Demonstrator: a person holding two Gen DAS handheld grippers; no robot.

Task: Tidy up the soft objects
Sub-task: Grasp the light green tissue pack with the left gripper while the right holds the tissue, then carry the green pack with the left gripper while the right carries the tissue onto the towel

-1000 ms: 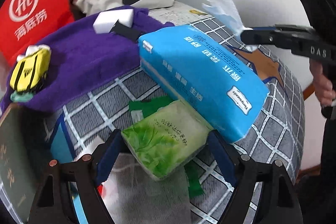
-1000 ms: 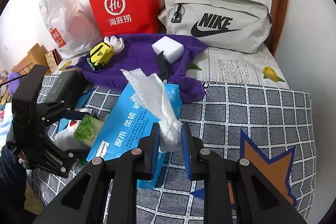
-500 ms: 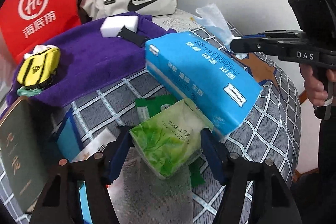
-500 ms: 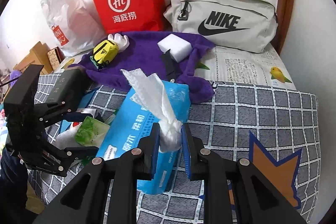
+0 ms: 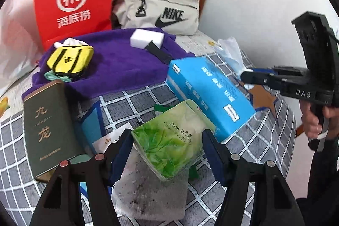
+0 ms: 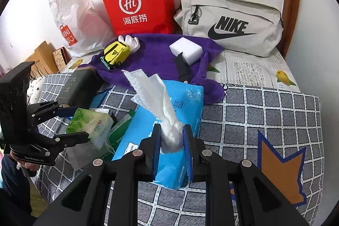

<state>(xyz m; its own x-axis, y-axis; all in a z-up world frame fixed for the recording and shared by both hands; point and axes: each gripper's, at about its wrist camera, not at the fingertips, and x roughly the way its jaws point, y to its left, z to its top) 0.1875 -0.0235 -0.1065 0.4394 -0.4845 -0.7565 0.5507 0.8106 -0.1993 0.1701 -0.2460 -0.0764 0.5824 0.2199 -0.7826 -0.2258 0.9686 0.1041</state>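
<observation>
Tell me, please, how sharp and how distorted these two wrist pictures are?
Left wrist view: strong fisheye bending, dark corners, the red bag and yellow pouch slightly smeared. Right wrist view: same bending, crisper; the Nike bag logo reads clearly, and the white wall looks bright.

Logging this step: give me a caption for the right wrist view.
Right gripper pinches a white tissue above the blue tissue pack, while the left gripper holds a green pack.
</observation>
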